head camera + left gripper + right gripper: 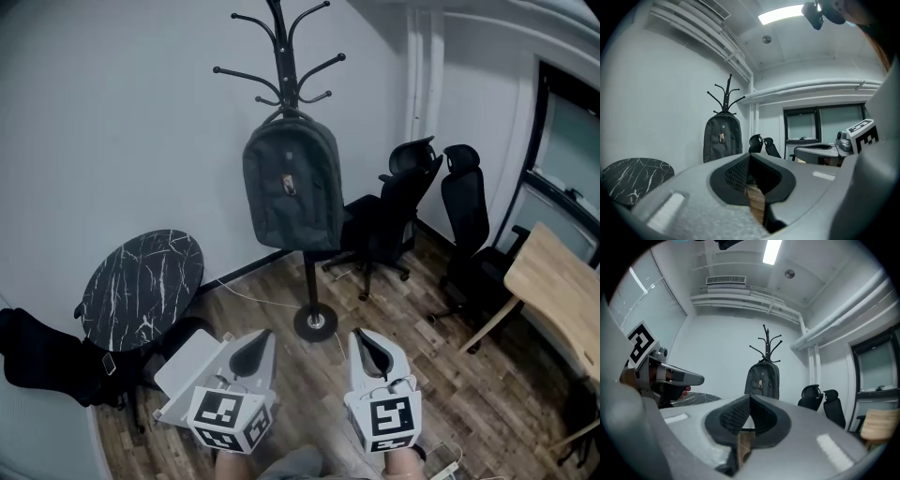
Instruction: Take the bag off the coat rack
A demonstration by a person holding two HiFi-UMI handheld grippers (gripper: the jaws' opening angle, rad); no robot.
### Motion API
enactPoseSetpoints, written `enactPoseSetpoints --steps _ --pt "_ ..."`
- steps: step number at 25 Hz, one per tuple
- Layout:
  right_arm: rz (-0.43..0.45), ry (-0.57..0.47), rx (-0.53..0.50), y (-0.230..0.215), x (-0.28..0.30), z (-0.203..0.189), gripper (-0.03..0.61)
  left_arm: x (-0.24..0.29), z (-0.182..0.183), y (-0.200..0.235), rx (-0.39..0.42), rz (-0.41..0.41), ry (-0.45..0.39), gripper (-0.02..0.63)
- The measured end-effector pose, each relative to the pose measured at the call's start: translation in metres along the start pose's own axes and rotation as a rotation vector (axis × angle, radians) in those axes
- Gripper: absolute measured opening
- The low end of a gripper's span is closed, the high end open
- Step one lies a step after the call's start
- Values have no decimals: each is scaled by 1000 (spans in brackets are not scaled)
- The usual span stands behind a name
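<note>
Bag (292, 183), a dark grey backpack, hangs by its top loop from a lower hook of the black coat rack (281, 42), and its body covers the upper part of the pole. The rack stands on a round base on the wooden floor (412, 384), close to the white wall. I hold both tongs low and level in front of me, well apart from the bag and pointing toward it. My left tongs (249, 352) are pressed together with nothing between them. My right tongs (371, 348) are the same, pinched shut and empty. In both gripper views the bag shows straight ahead past the closed tips. A round black marbled desk (141, 286) sits left of the rack, two black office chairs (398, 206) stand to its right, and a wooden desk (562, 291) stands at the far right.
</note>
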State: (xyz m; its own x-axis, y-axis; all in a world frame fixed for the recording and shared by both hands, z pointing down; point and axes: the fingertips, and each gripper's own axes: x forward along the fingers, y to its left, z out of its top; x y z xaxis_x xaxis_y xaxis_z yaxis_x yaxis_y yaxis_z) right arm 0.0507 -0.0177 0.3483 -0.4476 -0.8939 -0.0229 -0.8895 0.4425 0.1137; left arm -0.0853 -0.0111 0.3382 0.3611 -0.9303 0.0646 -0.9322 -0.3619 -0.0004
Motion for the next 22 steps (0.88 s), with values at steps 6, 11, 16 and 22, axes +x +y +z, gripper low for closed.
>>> enactPoseSetpoints --steps 6,11,16,22 --pt "2 8 -20 0 37 2 3 27 4 26 7 -9 -1 9" --pt "-2 5 -27 0 63 4 3 45 7 45 -1 -23 -5 11" --pt "-12 -3 -44 5 87 10 2 59 10 66 -26 -45 -18 11" --pt "-38 5 -48 8 113 12 3 76 9 91 -36 -62 -11 11"
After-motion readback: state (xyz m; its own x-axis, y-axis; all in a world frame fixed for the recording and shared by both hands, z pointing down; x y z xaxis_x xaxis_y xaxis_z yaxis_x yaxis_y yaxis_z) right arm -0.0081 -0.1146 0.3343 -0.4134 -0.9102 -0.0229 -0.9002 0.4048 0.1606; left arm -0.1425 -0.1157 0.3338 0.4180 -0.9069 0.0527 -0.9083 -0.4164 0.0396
